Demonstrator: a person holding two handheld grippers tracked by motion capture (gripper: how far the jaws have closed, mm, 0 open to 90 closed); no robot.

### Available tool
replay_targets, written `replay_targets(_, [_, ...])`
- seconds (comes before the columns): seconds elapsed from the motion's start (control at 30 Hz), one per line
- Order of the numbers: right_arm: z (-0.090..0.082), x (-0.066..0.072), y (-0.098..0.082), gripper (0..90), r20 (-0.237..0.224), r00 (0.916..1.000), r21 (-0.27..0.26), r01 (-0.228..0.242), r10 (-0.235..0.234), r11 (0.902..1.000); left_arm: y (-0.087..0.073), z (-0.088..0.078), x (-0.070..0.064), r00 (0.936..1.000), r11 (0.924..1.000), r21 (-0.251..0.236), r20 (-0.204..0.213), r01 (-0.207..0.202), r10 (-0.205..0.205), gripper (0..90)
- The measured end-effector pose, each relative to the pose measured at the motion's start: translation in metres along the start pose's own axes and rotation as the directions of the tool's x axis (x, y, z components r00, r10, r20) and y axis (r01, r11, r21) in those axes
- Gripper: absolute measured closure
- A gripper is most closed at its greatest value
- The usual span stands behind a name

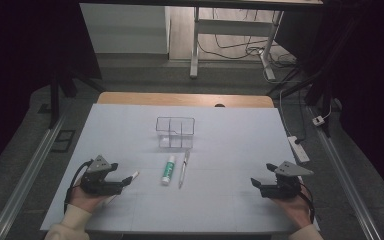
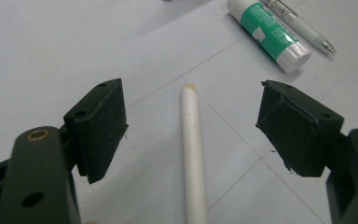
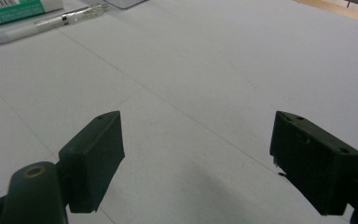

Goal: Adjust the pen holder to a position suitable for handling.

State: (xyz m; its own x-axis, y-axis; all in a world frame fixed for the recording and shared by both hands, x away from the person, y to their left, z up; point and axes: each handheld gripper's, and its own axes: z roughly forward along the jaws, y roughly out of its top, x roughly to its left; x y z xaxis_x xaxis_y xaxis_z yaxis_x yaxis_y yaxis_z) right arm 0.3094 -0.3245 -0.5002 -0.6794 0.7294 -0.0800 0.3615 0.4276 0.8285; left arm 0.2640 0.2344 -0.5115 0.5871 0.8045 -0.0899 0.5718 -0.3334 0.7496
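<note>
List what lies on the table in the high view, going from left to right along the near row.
left gripper → white stick lying between its open jaws → green-and-white glue stick → pen → right gripper, jaws open with nothing between them.

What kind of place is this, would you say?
Probably a lab or workshop set up for recording. A white-covered table stands between dark curtains, a power strip and loose cables lie on the floor, and a person holds the left gripper and right gripper over it.

Black hand-held grippers (image 1: 126, 180), cream sleeves (image 1: 72, 221)
</note>
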Motion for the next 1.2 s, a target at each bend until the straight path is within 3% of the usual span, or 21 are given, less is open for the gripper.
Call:
replay_targets(0.23, [0.002, 0.003, 0.000, 18.3, 0.001, 0.9998, 0.013, 0.022, -0.022, 0.9997, 0.001, 0.001, 0.000, 1.0000, 1.0000, 0.002, 0.002, -0.005, 0.005, 24.2])
replay_targets(1.2, [0.004, 0.006, 0.000, 20.8, -0.023, 0.9993, 0.017, 0.030, -0.030, 0.9994, 0.013, 0.001, -0.003, 1.0000, 1.0000, -0.004, -0.002, -0.006, 0.006, 25.4])
